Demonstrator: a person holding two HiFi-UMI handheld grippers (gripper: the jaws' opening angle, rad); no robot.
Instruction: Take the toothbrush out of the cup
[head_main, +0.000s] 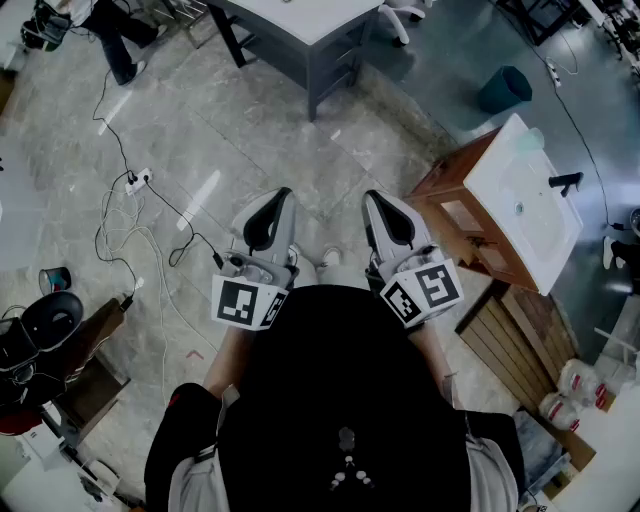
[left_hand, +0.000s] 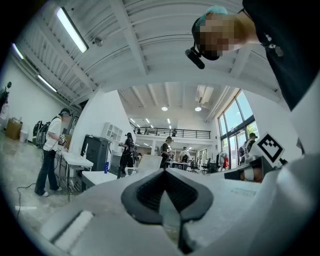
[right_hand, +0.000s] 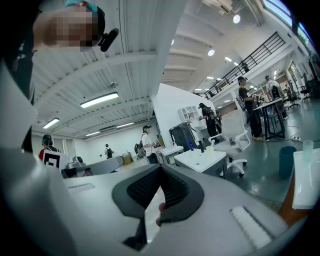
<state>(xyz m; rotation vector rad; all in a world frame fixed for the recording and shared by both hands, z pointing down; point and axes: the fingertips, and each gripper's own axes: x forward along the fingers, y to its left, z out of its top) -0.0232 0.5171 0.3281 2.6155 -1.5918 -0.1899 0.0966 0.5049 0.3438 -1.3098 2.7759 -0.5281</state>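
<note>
My left gripper (head_main: 272, 205) and right gripper (head_main: 386, 207) are both closed and empty, near my chest. The cup (head_main: 531, 139) seems to stand on the bench (head_main: 500, 188), well to my right. I can't make out the toothbrush. I'd turn, open the right gripper and approach from above.

Head view: the person's black-shirted torso (head_main: 340, 400) hid most of both forearms at 6 o'clock. The grey-framed white desk (head_main: 310, 25) was cut by the frame edge at 12. At 3, a pale translucent cup (head_main: 530, 140) stood on the white rectangular washbasin top (head_main: 520, 205), too small to tell its contents. Right gripper view: that cup and basin top were clipped by the lens rim at 3.
</note>
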